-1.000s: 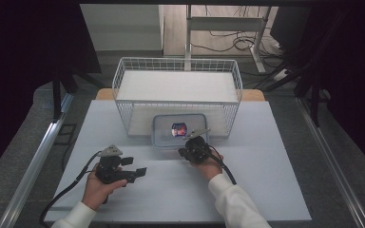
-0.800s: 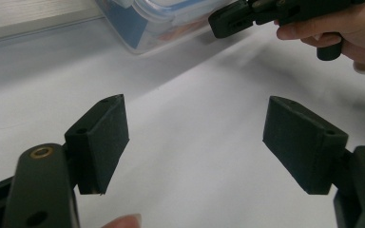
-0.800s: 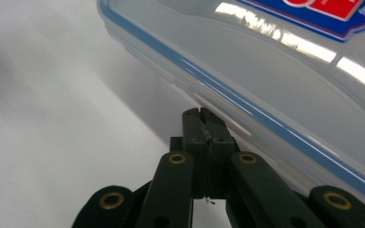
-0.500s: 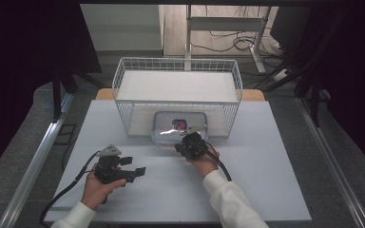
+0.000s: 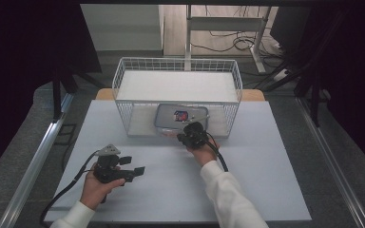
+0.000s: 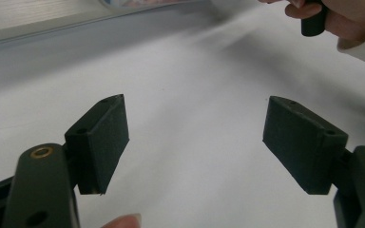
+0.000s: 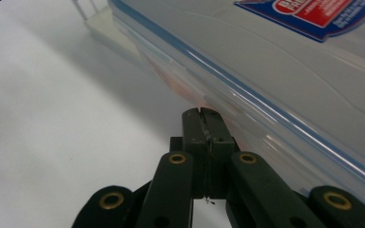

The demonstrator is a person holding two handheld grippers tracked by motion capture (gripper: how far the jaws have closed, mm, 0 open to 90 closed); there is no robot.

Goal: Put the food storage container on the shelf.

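Up front, a clear lidded container (image 5: 180, 118) is sitting against the near wall of the wire basket (image 5: 123, 80), toward the far edge of the surface (image 5: 247, 190).

Right beside it, the right hand-held gripper (image 5: 186, 137) is resting with its jaws pressed together, tips just at the container's blue-trimmed rim (image 7: 247, 102); whether they are pinching anything cannot be told. Near the surface's left edge, the left hand-held gripper (image 5: 140, 170) is hovering with jaws spread wide and nothing between them.
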